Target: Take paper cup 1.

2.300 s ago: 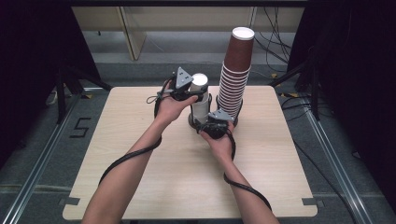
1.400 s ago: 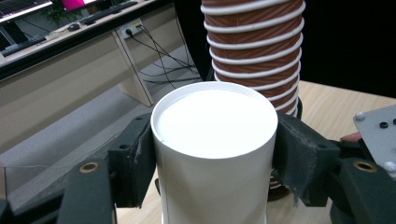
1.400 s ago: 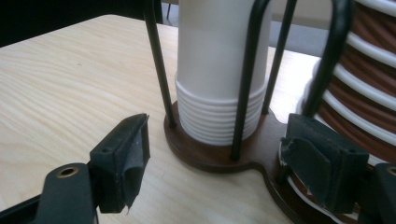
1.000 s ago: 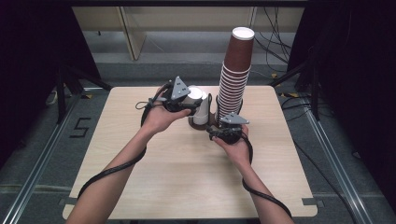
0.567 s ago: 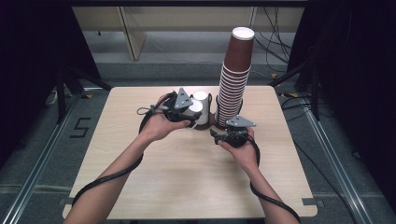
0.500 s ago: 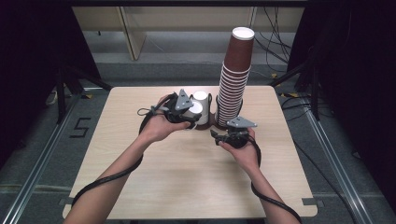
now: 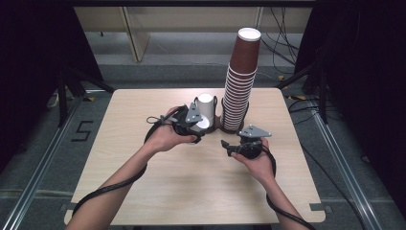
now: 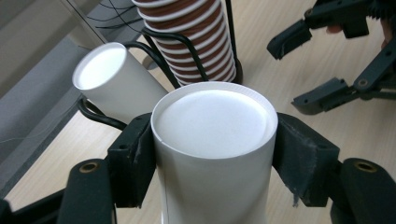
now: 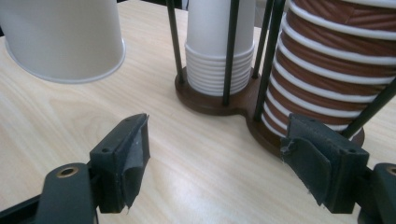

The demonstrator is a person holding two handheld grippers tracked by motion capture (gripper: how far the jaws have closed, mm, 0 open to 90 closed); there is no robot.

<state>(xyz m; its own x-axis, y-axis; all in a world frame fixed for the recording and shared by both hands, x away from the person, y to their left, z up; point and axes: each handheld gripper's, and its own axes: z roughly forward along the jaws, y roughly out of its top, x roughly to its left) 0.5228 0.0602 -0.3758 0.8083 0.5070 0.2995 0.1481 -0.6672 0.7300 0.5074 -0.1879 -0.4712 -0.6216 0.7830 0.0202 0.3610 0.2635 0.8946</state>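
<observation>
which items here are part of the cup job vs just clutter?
In the job:
- white cup, upside down, clamped in the left gripper
- white cup stack in the holder
- right gripper, open, nothing between its jaws

Just about:
- brown cup stack
- table
- cables on the floor

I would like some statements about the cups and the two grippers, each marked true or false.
1. The left gripper is shut on a white cup. True.
2. That cup stands mouth up. False: it is upside down, its closed base on top.
3. The right gripper holds a brown cup. False: its jaws are open with nothing between them.
4. The brown cup stack rises higher than the white cup stack. True.
5. Both stacks sit in one wire holder with a brown base. True.
</observation>
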